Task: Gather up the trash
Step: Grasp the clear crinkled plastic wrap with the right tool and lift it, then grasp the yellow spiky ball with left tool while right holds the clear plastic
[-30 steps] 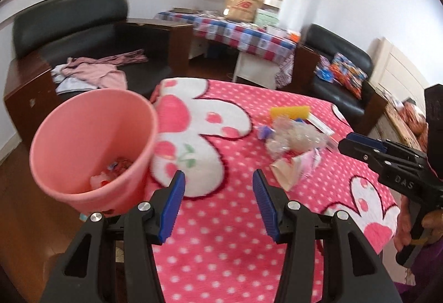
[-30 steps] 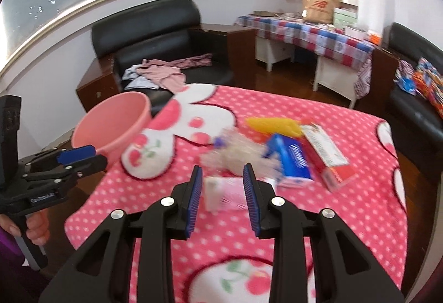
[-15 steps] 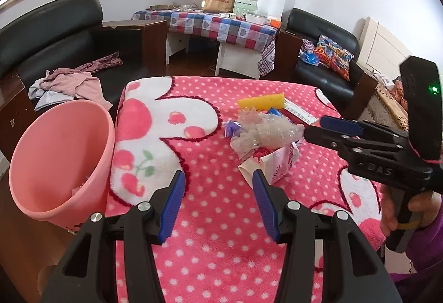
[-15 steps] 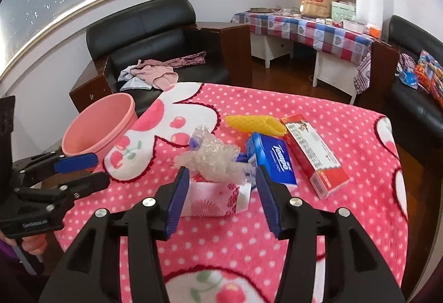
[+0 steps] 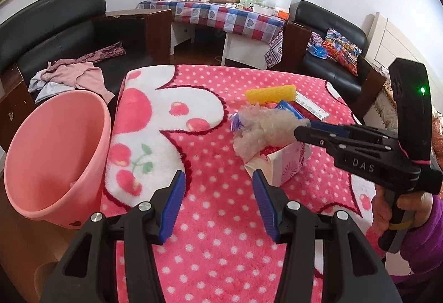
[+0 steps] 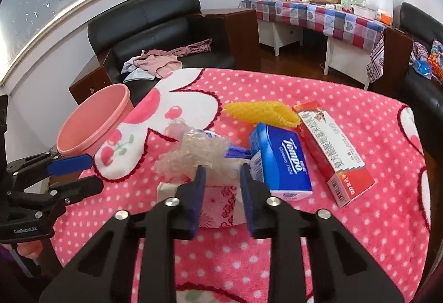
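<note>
A crumpled clear plastic wrap point(image 6: 193, 156) lies on a pink-and-white paper carton point(image 6: 218, 206) on the pink polka-dot blanket point(image 6: 332, 247). My right gripper point(image 6: 221, 178) is open, its blue pads either side of the wrap's near edge; in the left wrist view its tips point(image 5: 307, 128) reach into the wrap point(image 5: 263, 131). My left gripper point(image 5: 218, 197) is open and empty, low over the blanket, left of the carton point(image 5: 279, 164). A pink bin point(image 5: 55, 159) stands at the blanket's left edge, also seen in the right wrist view point(image 6: 91, 123).
A blue Tempo tissue pack point(image 6: 279, 159), a red-and-white box point(image 6: 332, 150) and a yellow foam net point(image 6: 260, 112) lie beyond the wrap. A black sofa with clothes point(image 5: 74, 73) stands behind the bin, a checked-cloth table point(image 5: 221, 17) farther back.
My right gripper has moved forward and down onto the plastic wrap and narrowed its opening. My left gripper has swung right, away from the bin, towards the trash pile.
</note>
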The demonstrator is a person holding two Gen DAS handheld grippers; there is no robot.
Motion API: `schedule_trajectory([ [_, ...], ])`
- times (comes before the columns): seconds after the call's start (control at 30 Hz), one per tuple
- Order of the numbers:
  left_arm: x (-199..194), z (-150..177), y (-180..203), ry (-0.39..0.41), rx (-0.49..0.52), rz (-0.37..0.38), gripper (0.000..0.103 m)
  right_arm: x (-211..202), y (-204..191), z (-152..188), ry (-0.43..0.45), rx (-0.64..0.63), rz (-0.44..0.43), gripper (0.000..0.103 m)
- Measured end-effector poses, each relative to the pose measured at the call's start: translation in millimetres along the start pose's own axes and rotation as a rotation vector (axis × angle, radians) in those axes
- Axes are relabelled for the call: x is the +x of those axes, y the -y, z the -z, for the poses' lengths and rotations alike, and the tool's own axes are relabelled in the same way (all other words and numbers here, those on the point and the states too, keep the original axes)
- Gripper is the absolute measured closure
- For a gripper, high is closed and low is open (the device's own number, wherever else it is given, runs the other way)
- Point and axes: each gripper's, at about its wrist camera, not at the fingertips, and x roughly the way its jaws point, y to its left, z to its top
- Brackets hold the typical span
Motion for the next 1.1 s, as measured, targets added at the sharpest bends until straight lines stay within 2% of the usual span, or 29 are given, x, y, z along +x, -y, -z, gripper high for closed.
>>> schedule_trajectory([
  [0.07,1,-1,1,0.002,-0.002,0.002,0.053,-1,-1,2,0.004,-0.002,-0.002,0.081],
  [0.1,1,-2,0,0.002,-0.003,0.002,0.053,-3,-2,3,0.01,-0.004,-0.007,0.093],
  [0.17,2,-3,1,0.004,-0.002,0.001,0.054,-8,-3,4,0.023,-0.001,-0.016,0.096],
  [0.63,-3,-7,6,0.025,-0.006,-0.002,0.056,-64,-1,-3,0.173,0.018,-0.028,0.098],
  [0.87,6,-17,20,0.026,0.056,0.014,0.057,-91,14,-5,0.233,0.041,0.029,0.098],
  [1.1,26,-52,38,0.022,0.068,0.08,0.059,-114,41,-6,0.29,0.094,0.122,0.098],
])
